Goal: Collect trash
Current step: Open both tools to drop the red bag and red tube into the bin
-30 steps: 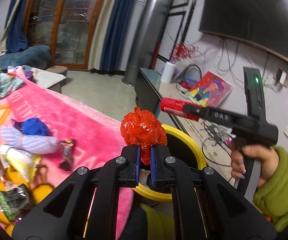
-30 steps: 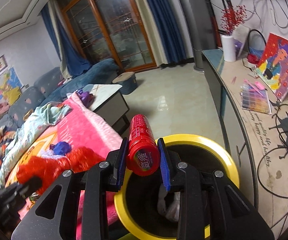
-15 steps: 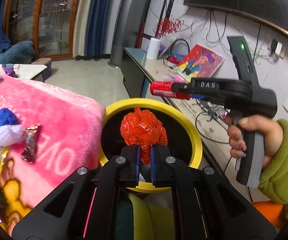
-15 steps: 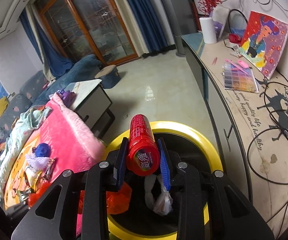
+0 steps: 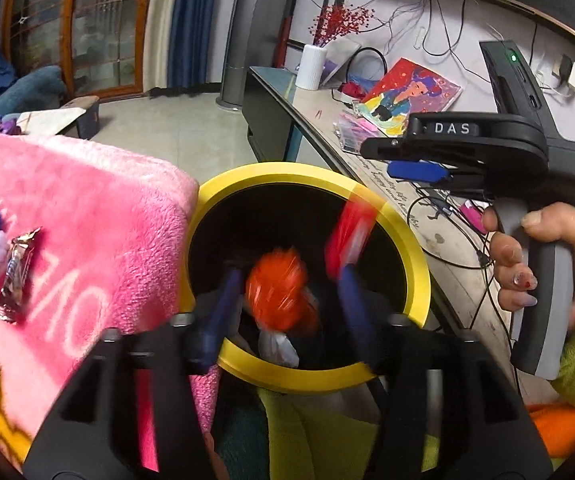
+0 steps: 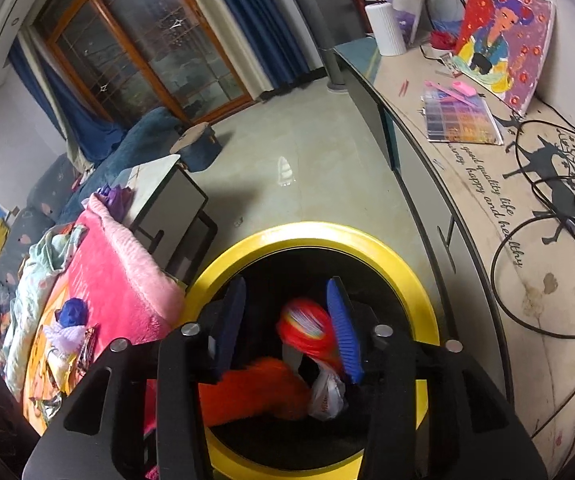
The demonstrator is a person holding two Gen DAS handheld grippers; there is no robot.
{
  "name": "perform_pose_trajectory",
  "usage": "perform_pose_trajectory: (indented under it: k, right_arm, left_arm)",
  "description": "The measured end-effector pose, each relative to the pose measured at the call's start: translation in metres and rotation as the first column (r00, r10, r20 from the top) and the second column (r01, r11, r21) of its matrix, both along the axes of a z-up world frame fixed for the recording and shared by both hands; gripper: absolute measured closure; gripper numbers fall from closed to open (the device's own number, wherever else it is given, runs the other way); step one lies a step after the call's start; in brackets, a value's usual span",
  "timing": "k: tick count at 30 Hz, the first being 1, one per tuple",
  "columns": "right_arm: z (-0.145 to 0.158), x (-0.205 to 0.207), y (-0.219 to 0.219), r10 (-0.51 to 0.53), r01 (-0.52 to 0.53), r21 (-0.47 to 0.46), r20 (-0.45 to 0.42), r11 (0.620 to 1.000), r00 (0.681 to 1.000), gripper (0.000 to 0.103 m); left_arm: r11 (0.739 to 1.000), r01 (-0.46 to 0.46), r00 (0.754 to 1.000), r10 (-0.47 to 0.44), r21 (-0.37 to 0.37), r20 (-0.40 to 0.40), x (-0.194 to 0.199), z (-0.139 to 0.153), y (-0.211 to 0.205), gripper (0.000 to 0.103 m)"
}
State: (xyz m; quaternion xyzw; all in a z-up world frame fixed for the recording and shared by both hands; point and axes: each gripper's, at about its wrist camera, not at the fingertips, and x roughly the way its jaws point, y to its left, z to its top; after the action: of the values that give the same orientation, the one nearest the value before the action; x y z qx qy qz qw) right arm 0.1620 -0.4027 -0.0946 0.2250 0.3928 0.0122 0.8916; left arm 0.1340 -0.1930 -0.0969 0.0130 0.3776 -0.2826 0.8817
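Dropping both pieces into the yellow-rimmed round black bin (image 5: 407, 236)

My left tool (image 5: 287, 300) has just been opening; the crumpled red-orange plastic bag (image 5: 279, 292) falls free between its jaws. My right tool (image 6: 285, 320) has also just spread, and the red cylindrical snack tube (image 6: 307, 328) slips beside its right pad. I should hold both tools over the bin mouth until everything lands, then go left for the foil wrapper (image 5: 15, 276) on the pink blanket (image 5: 99, 216).

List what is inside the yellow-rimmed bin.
Inside the bin: a blurred red tube, an orange plastic wad and a whitish knotted bag. The bottom is dark and hidden.
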Motion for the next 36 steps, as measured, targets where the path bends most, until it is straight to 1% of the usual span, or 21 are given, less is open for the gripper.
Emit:
perform_pose_trajectory:
  k: [1,2,3,4,6,7,13,18,26,36]
  right_arm:
    - [-0.001,0.0,0.0,-0.001,0.001,-0.005,-0.003,1.0,1.0,0.061]
    - [-0.001,0.001,0.0,0.0,0.0,-0.006,-0.006,1.0,1.0,0.061]
    - [-0.002,0.0,0.001,-0.001,0.001,-0.005,-0.007,1.0,1.0,0.06]
    - [-0.002,0.0,0.002,-0.001,0.001,-0.009,-0.008,1.0,1.0,0.059]
    - [0.0,-0.001,0.005,0.004,-0.004,-0.021,-0.002,1.0,1.0,0.058]
    - [0.003,-0.001,0.007,0.008,-0.008,-0.029,0.006,1.0,1.0,0.057]
    - [0.019,-0.007,0.023,0.042,-0.036,-0.086,0.065,0.996,0.997,0.048]
    - [0.031,-0.013,0.039,0.078,-0.065,-0.124,0.107,0.99,0.991,0.044]
    - [0.046,-0.021,0.061,0.128,-0.102,-0.167,0.157,0.981,0.979,0.043]
    - [0.057,-0.035,0.088,0.191,-0.15,-0.189,0.225,0.971,0.956,0.042]
  left_arm:
    - [1.0,-0.011,1.0,0.011,-0.002,0.003,0.0,0.001,0.002,0.048]
    - [1.0,-0.023,1.0,0.023,-0.013,0.002,0.0,0.002,0.006,0.038]
    - [0.999,-0.031,1.0,0.031,-0.03,0.0,0.0,0.004,0.01,0.029]
    - [0.998,-0.039,0.999,0.039,-0.049,-0.002,0.0,0.006,0.014,0.026]
    - [0.995,-0.067,0.998,0.067,-0.08,-0.002,0.001,0.012,0.023,0.014]
    - [0.993,-0.082,0.997,0.082,-0.09,0.002,0.001,0.015,0.027,0.011]
    - [0.979,-0.159,0.986,0.165,-0.131,0.036,-0.004,0.032,0.048,0.011]
    - [0.971,-0.198,0.974,0.21,-0.134,0.084,-0.011,0.043,0.061,0.011]
    - [0.956,-0.255,0.952,0.274,-0.144,0.133,-0.014,0.057,0.079,0.011]
    - [0.926,-0.34,0.912,0.368,-0.167,0.185,-0.024,0.069,0.112,0.011]
